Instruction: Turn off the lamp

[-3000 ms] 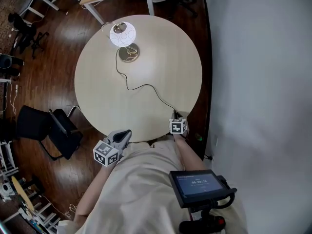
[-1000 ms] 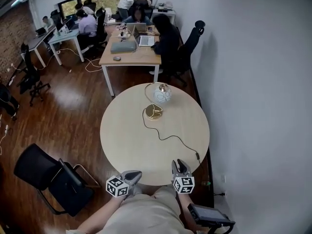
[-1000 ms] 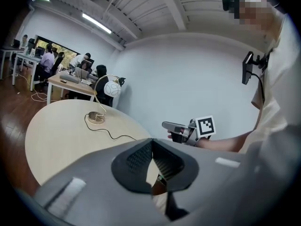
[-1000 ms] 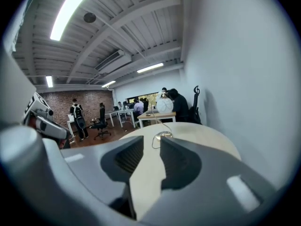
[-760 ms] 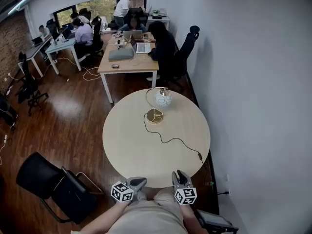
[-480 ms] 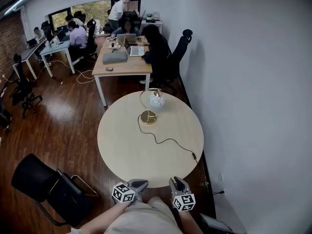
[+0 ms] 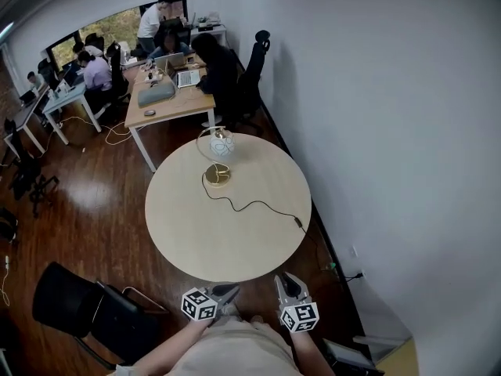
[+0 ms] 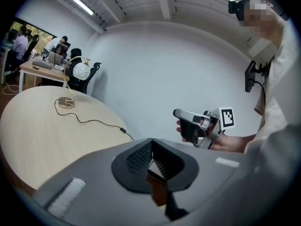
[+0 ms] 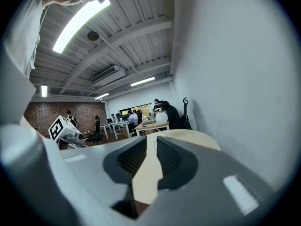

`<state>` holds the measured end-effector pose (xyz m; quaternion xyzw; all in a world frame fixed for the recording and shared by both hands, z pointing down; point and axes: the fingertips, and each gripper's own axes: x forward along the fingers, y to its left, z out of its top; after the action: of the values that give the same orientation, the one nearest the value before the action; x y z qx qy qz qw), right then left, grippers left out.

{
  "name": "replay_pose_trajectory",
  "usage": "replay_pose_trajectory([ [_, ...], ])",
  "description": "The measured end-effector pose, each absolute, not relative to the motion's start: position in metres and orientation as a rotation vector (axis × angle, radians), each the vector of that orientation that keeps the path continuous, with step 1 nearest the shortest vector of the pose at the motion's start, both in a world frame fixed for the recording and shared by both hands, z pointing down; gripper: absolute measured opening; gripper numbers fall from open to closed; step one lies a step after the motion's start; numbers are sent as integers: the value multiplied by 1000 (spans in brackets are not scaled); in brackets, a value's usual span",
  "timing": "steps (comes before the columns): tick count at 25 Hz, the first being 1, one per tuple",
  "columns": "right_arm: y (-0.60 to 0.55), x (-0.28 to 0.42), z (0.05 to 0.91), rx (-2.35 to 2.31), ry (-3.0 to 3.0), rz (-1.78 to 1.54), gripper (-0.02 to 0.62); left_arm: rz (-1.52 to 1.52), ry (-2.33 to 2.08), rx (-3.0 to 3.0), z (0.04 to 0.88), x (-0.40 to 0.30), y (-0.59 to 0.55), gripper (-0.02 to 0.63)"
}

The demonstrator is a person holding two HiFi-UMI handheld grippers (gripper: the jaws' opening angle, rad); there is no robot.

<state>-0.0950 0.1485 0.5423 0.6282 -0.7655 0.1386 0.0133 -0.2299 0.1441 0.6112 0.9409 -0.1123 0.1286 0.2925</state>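
The lamp stands at the far side of the round table (image 7: 235,241): a white globe (image 7: 220,143) on a brass arc over a brass base (image 7: 217,175). Its black cord runs across the top to an inline switch (image 7: 298,222) near the right edge. Both grippers hang off the near edge, far from lamp and switch. My left gripper (image 7: 229,291) is shut and holds nothing (image 8: 151,141). My right gripper (image 7: 288,280) has a narrow gap between its closing jaws, with nothing in it (image 9: 151,142). The left gripper view shows the globe (image 8: 81,71) and the switch (image 8: 122,130).
A white wall runs along the right of the table, with a socket (image 7: 358,273) low on it. A black chair (image 7: 78,308) stands at the near left, another (image 7: 254,61) beyond the table. Desks with seated people (image 7: 160,92) fill the back.
The view has drawn back from the table, and both grippers now sit just off its near edge instead of over it. The lamp and cord lie as before.
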Motion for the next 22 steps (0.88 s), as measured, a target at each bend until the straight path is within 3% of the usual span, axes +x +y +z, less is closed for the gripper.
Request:
replay_pose_trajectory([
  [12, 205, -83, 575, 1986, -2332, 505, 63, 387, -379, 2532, 616, -256, 187, -23],
  [15, 205, -78, 571, 2017, -2257, 477, -3, 380, -374, 2557, 604, -255, 175, -23],
  [22, 192, -107, 555, 2035, -2238, 403, -5, 404, -287, 2649, 582, -258, 164, -23],
])
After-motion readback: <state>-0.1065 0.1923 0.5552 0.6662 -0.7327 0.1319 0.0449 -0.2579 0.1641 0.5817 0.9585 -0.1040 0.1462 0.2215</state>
